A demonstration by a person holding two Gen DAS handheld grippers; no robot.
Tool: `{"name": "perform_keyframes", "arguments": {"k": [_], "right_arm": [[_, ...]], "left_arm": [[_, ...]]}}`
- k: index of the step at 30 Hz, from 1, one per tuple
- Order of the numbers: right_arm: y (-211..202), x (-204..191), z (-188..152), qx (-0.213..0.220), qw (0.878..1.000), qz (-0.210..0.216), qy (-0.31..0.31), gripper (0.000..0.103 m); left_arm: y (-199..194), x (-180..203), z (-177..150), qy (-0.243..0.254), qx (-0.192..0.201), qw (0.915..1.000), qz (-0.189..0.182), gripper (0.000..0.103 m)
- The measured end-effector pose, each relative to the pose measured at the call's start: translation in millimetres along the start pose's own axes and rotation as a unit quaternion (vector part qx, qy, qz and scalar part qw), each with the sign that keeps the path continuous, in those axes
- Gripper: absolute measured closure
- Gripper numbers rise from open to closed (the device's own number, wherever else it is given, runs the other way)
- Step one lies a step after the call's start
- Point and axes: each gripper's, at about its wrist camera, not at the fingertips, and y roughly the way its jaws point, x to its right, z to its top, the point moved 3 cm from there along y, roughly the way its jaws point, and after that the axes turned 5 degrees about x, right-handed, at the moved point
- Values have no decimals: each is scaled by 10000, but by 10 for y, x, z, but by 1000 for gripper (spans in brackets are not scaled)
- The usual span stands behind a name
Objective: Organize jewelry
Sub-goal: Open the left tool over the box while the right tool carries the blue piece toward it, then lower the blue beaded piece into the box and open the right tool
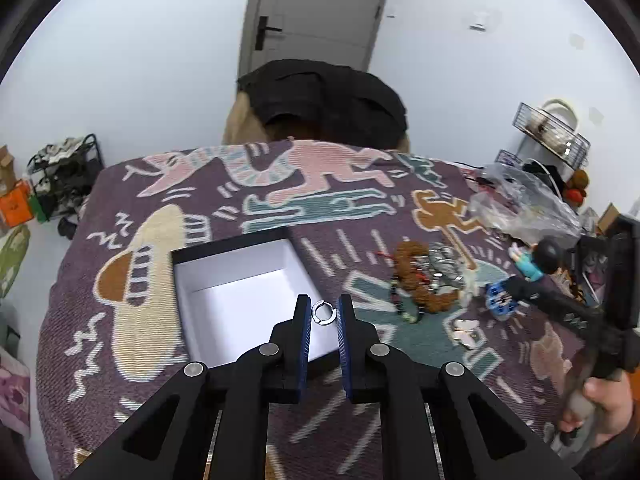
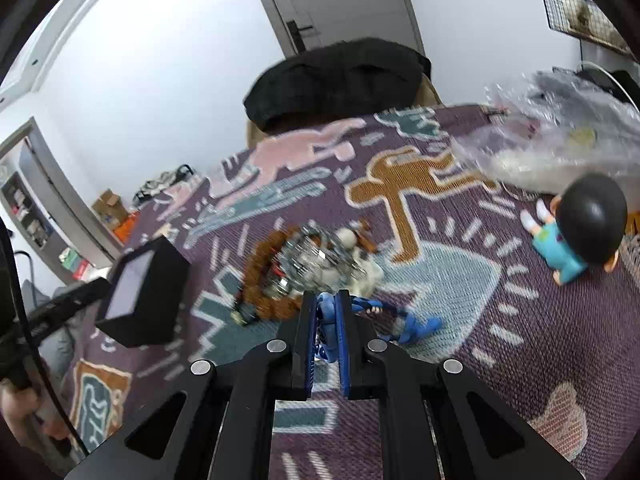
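Left tongs [image 1: 324, 312] narrow, pinching silver ring [image 1: 322, 313] above box [image 1: 240, 280]: move further inside, then release low. Right tongs [image 2: 325, 312] clamping blue jewelry [image 2: 327, 312]; lift slowly.

A patterned rug [image 1: 248, 200] carries an open box [image 1: 240, 280], tangled jewelry [image 1: 428, 276], possibly bracelets, and a doll [image 2: 576, 232].

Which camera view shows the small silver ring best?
The left wrist view. There the small silver ring sits sharp between the tips of the left claw, above the open black box with white interior. The right wrist view does not show the ring at all; only the box's dark outside appears.
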Motion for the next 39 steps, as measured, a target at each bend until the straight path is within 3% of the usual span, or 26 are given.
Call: {"name": "perform_keyframes", "arguments": {"k": [8, 10, 14, 15, 29, 33, 35, 36, 37, 39], "right_arm": [[-84, -404, 220, 246, 9988, 363, -221, 93], [-81, -513, 269, 286, 9982, 476, -237, 93], [-60, -747, 353, 327, 9964, 728, -286, 93], [-49, -825, 377, 331, 9957, 810, -310, 93], [248, -1870, 431, 80, 9831, 1710, -653, 93], [343, -2084, 417, -92, 9827, 1722, -681, 91], [389, -2119, 405, -188, 9821, 1771, -613, 66], [381, -2128, 392, -214, 9819, 1790, -587, 36], [365, -2109, 377, -177, 9825, 1778, -519, 21], [272, -2045, 359, 81, 9834, 1760, -432, 20]], "left_arm": [[46, -342, -1, -315, -78, 9988, 380, 89], [45, -432, 9, -475, -144, 9983, 314, 84], [-87, -595, 17, -742, 93, 9967, 330, 33], [-136, -617, 17, -764, 202, 9963, 330, 29], [-459, -1024, -54, -979, 326, 9933, 522, 29], [-553, -1141, -72, -1017, 391, 9921, 621, 29], [-607, -1167, -78, -1012, 449, 9918, 639, 29], [-638, -1178, -82, -993, 494, 9916, 660, 29], [-651, -1182, -78, -978, 515, 9915, 688, 29], [-691, -1186, -69, -955, 571, 9911, 736, 26]]}}
